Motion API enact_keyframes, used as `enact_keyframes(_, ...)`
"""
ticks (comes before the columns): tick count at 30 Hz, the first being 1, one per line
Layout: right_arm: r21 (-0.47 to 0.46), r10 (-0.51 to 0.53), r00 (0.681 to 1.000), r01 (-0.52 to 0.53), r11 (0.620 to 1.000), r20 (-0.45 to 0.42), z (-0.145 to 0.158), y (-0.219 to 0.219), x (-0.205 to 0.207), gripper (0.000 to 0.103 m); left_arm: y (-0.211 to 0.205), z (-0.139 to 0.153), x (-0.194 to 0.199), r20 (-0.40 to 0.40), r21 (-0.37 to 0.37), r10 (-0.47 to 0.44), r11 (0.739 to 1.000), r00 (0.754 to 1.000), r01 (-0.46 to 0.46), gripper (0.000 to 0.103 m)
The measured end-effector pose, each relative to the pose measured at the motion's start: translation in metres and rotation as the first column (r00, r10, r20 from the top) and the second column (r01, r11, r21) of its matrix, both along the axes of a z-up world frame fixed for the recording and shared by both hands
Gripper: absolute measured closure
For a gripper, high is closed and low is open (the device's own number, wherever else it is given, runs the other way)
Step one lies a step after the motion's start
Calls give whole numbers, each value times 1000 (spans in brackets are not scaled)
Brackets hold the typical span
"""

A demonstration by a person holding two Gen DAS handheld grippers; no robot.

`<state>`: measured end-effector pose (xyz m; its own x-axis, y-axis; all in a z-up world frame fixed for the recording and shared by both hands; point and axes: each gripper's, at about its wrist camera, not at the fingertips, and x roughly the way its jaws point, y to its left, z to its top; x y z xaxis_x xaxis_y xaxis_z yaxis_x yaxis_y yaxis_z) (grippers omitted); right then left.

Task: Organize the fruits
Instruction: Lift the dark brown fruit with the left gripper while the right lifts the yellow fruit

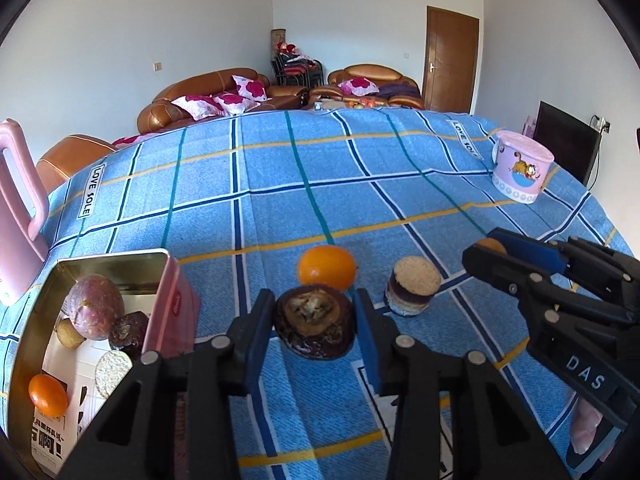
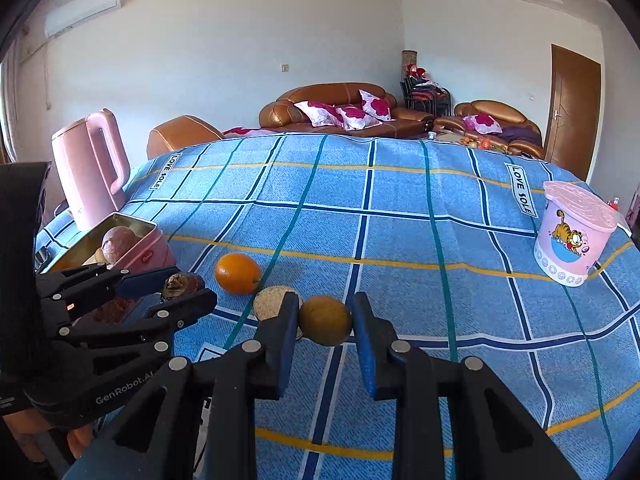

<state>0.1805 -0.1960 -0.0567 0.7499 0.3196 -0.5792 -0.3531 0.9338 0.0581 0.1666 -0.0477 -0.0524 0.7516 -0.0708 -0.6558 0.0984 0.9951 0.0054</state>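
Left wrist view, item by item. My left gripper [image 1: 314, 320] is clamped on a dark, cut-open fruit [image 1: 314, 326], both blue pads pressed against its sides above the blue checked cloth [image 1: 280, 184]. Landmark: the pink tin [image 1: 172, 300], lid off, to the left of that fruit. Inside the tin I count a purple passion fruit [image 1: 94, 306], a dark fruit [image 1: 128, 330], a tan one [image 1: 69, 333], a pale disc [image 1: 113, 372] and a small orange [image 1: 47, 395]. Right of the tin, beyond the held fruit, lies an orange [image 1: 326, 266]; further right stands a layered round [image 1: 412, 286]. Behind the tin stands a pink kettle [image 1: 16, 216]. Far right of the tin, a pink tub [image 1: 520, 170].

Right wrist view: my right gripper [image 2: 325, 320] is closed on a brownish-yellow fruit [image 2: 325, 320], well right of the tin [image 2: 148, 248], with the layered round [image 2: 272, 300] just beside its left finger.
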Motion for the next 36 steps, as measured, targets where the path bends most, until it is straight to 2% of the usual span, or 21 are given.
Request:
enact_keyframes(23,22,42,994,-45,999,99,10,-1,-15,74,3,15,-22,145,-1,19,1000,989,-20,61)
enact_keyframes(36,30,46,990,-51,998,137,13,-2,-23,74,4,20,-31,194,5,29,1000,980,-31,61)
